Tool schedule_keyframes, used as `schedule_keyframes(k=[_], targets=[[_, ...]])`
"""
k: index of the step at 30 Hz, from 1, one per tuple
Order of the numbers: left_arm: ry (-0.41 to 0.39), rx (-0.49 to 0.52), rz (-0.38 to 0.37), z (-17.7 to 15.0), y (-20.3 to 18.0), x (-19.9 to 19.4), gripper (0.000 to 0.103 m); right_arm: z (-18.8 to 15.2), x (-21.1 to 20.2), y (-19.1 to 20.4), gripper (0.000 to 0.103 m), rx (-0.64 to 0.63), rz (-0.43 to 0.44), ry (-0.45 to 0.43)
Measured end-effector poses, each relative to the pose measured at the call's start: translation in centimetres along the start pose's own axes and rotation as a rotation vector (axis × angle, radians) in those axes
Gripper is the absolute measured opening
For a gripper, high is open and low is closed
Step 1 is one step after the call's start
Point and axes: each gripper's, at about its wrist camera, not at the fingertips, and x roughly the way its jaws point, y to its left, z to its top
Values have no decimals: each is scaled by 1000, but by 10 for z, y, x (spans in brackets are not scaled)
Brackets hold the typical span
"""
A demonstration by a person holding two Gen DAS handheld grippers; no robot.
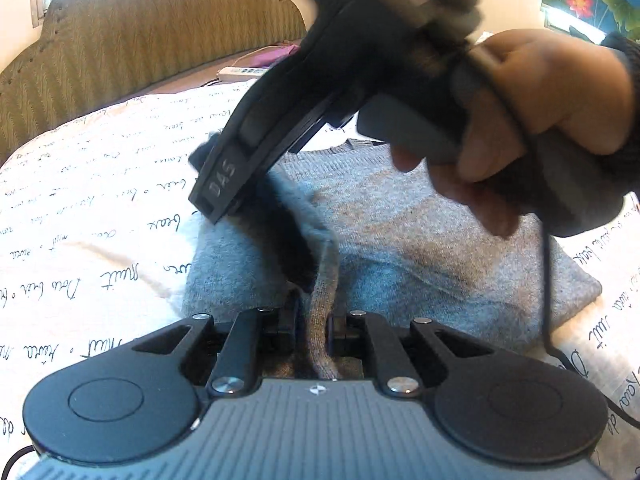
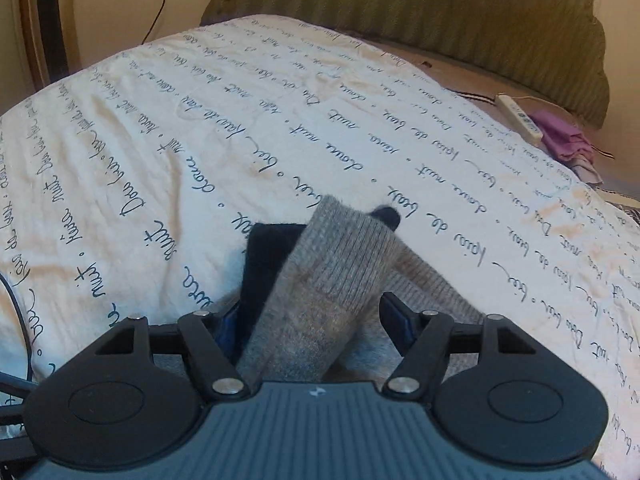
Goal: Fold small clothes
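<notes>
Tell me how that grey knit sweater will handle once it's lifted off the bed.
Probably floppy: the grey sweater sags in soft folds, and its ribbed cuff droops over the right gripper. Likely light, since the left gripper holds up a thin pinch. The fuzzy knit should grip rather than slip.

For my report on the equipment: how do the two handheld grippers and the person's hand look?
Each gripper has a ribbed grey body, black linkage arms with silver pins and two round black discs. The right gripper bears white "DAS" lettering, and a thin black cable hangs from its grey handle. The hand shows a dark knitted sleeve cuff.
</notes>
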Motion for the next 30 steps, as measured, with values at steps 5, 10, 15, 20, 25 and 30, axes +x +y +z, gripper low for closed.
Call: schedule_keyframes(k=[5,10,15,20,25,30], targets=[[4,10,5,1,-4,3,14,-6,-4,11,69,-46,22,16],[7,14,7,2,-5,0,14,-9,10,0,62,6,65,43],[3,18,10,8,-7,-4,14,-12,10,-30,23,168,189,39],[-18,5,-17,22,-20,-7,11,-29,4,-73,12,380,337,-12],[-70,55,-150,52,-63,-7,6,-50,-23,-122,10,479,396,-88],[-55,134,-235,61,-120,14,5,-82,-43,-171,9,548,345,-103]])
